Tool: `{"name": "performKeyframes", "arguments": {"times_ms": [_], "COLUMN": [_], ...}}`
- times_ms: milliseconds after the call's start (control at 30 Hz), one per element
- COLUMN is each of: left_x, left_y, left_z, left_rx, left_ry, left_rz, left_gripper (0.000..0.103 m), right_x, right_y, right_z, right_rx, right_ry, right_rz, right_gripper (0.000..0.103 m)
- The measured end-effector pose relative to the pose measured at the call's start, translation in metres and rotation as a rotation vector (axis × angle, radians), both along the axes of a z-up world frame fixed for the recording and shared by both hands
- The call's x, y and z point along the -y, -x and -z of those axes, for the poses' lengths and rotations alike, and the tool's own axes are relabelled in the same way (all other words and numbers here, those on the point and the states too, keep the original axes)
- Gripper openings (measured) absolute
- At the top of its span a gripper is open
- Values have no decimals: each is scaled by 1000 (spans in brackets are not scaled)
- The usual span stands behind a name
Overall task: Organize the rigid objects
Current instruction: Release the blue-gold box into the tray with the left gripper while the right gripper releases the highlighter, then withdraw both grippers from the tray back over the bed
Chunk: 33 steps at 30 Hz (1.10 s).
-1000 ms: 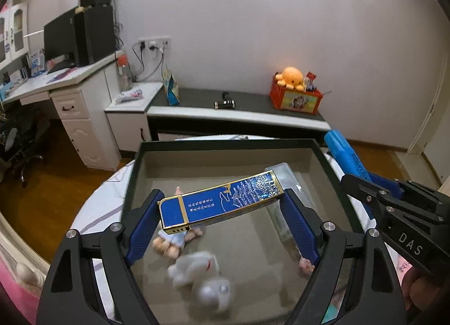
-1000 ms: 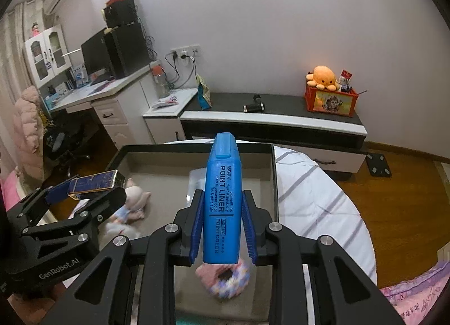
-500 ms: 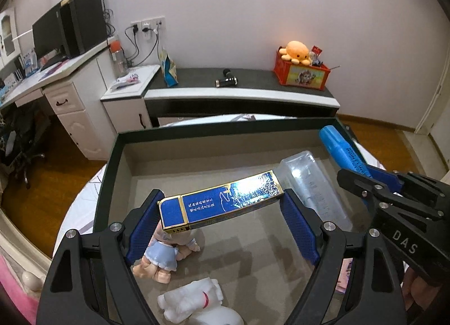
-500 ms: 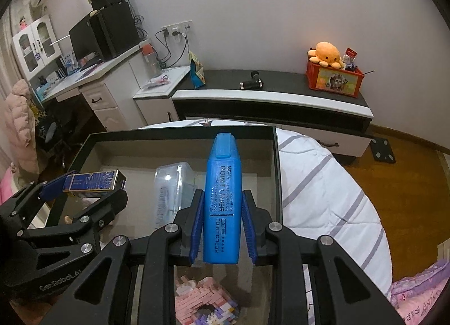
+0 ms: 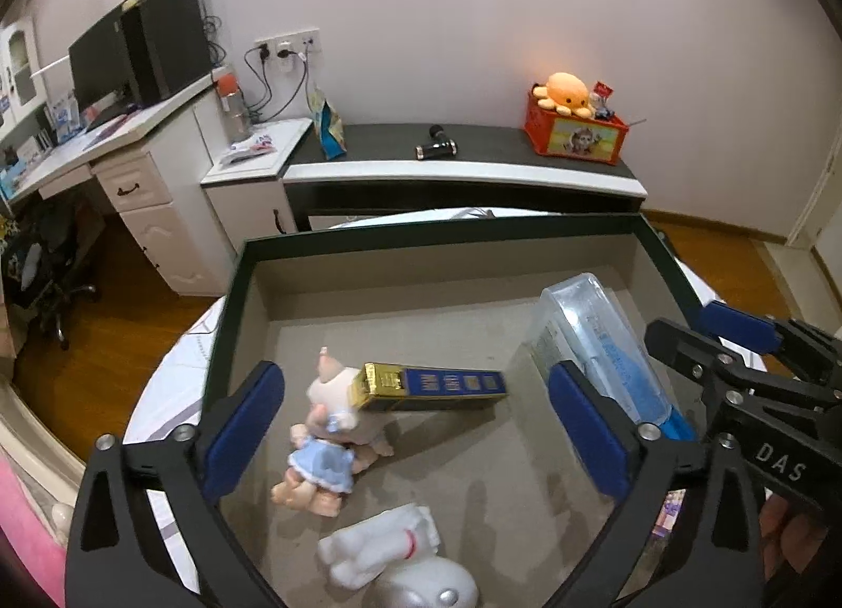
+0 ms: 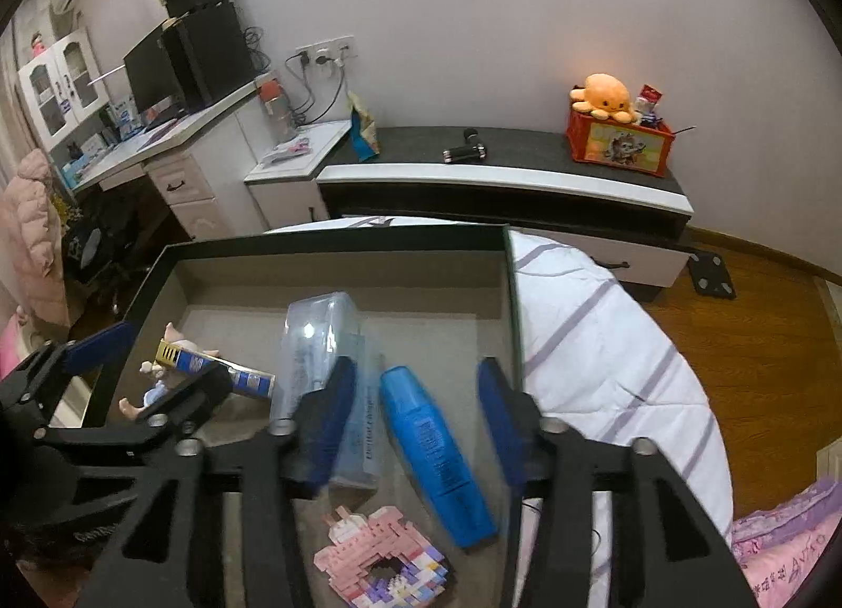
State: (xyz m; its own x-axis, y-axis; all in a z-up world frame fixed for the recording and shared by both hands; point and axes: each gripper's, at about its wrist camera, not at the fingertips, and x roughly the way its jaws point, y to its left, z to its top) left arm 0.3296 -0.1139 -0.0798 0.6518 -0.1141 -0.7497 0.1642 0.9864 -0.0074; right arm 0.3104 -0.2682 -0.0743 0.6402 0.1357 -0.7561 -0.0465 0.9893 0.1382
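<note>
The left gripper hangs over a dark-rimmed box and its fingers are spread wide, holding nothing. Below them, on the grey floor of the box, lies a long blue and gold case. Its gold end rests against a small pig doll in a blue dress, which lies near the left wall of the box. Close to the near edge there is a white and grey toy, partly cut off by the picture.

The right gripper is also over the box, near its right wall, and its fingers are spread apart with nothing between them. Under them lies a blue marker, on the floor of the box just beside the right wall, with one end pointing to the far side. The marker looks a little blurred. Just to the left of it, touching or nearly touching, lies a clear plastic case with something blue inside. Near the front edge, below the marker, there is a pink block ring.

The box stands on a round table with a white striped cloth. The left gripper shows at the left edge of the right wrist view, over the doll.
</note>
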Motion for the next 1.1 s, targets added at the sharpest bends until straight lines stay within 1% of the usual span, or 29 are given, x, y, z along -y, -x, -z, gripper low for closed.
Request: {"name": "performKeyframes", "arguments": {"times_ms": [67,100,167,233,300,333,400,500,833,1100], "left_x": [-7,-10,-15,-19,-23,-26,-29,-31,-48,-54], "left_y": [3,4,9,16,23,25,34,48,105,157], "left_z": [-3,-5,-9,-14,-20,-22,-30,-40,-75,-88], "left_rx": [-1,-2,3,15,23,28,47,74,162,227], "left_ry": [14,16,26,37,44,48,56,46,77,26], "left_rz": [-6,-8,-2,-9,-18,-20,-20,-21,-38,-51], "left_gripper": [103,103,103,103,103,103,103,103,103,103], "right_x": [3,3,2,4,4,5,5,3,-6,-17], "right_y": [2,4,8,13,19,21,30,42,94,147], "right_z": [-1,-3,-7,-11,-16,-17,-23,-31,-65,-87], "right_rx": [2,3,11,24,32,39,51,68,146,209], "right_ry": [-26,-35,5,-22,-25,-19,-22,-23,-25,-27], "right_rz": [0,-3,32,36,56,63,70,77,75,73], "right_gripper": [68,74,88,92,101,103,103,103,103,103]}}
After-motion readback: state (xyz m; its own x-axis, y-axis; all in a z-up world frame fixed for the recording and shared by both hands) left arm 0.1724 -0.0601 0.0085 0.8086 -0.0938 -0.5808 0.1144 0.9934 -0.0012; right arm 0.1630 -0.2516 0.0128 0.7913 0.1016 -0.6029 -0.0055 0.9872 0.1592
